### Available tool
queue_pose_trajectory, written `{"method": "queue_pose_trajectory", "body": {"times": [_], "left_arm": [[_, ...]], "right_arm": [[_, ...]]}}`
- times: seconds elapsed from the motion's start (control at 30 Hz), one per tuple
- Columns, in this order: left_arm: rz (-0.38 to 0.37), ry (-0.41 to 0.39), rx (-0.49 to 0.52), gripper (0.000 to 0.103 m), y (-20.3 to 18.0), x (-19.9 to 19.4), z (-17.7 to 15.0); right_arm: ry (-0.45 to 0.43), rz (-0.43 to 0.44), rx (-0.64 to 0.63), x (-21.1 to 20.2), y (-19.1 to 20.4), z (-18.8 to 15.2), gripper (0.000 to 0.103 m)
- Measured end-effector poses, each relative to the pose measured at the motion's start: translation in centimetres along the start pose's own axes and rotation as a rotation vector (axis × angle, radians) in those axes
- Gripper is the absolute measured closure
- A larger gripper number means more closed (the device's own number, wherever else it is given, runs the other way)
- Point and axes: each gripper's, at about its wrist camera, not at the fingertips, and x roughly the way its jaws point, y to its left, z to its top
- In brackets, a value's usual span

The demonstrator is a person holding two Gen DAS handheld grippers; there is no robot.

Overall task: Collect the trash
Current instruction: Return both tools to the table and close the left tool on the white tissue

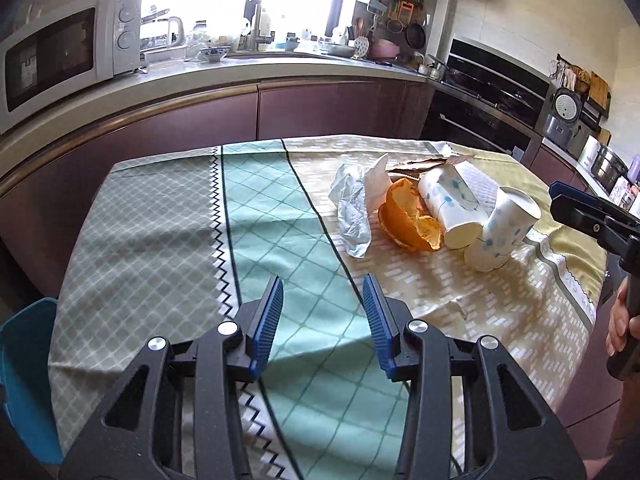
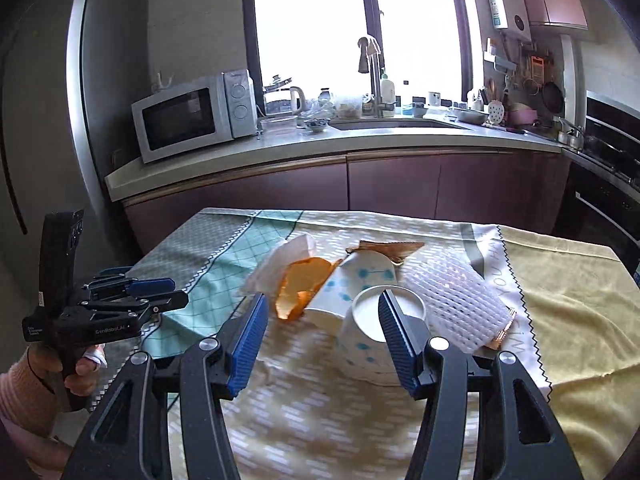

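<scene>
Paper cups with blue flower print lie at the heart of the trash heap on the right half of the table: the nearer cup [image 2: 370, 340] is tipped with its white base toward our right gripper [image 2: 322, 338], and the second cup [image 2: 352, 284] lies on its side touching it. Orange peel [image 2: 298, 292] is pressed against the second cup, a crumpled tissue [image 1: 352, 208] sits on the peel's far-left side, white foam fruit netting [image 2: 454, 300] rests against the nearer cup on the right, and a torn brown wrapper [image 2: 390, 249] pokes out behind. We judge the pile was gathered tight so that one approach can reach each piece in turn. Our right gripper's jaws stand wide apart and hold nothing; in its own view the nearer cup shows just beyond the right finger [image 2: 400, 344], so we judge this cup to be the first target, the spread set to span its body. The left gripper [image 1: 324, 320] also has its jaws apart and empty, hovering over the green diamond band of the tablecloth [image 1: 160, 220], well apart from the heap; we read that as keeping clear of the right hand's path. A teal container [image 1: 24, 376] shows at the table's left edge in the left view; whether it is the bin we cannot tell. Risk noted: a light cup may roll when a finger touches it.
</scene>
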Motion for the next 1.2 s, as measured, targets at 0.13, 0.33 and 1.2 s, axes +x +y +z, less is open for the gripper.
{"method": "queue_pose_trajectory", "body": {"times": [0.13, 0.33, 1.2], "left_arm": [[-0.001, 0.039, 0.004, 0.064, -1.0, 2.4, 0.9], [0.012, 0.072, 0.016, 0.064, -2.1, 5.1, 2.6], [-0.017, 0.015, 0.026, 0.101, -2.7, 2.3, 3.0]], "right_arm": [[0.037, -0.011, -0.052, 1.7, 0.3, -0.2, 0.050], [0.069, -0.050, -0.149, 3.1, 1.7, -0.7, 0.061], [0.012, -0.051, -0.130, -1.3, 1.8, -0.4, 0.101]]}}
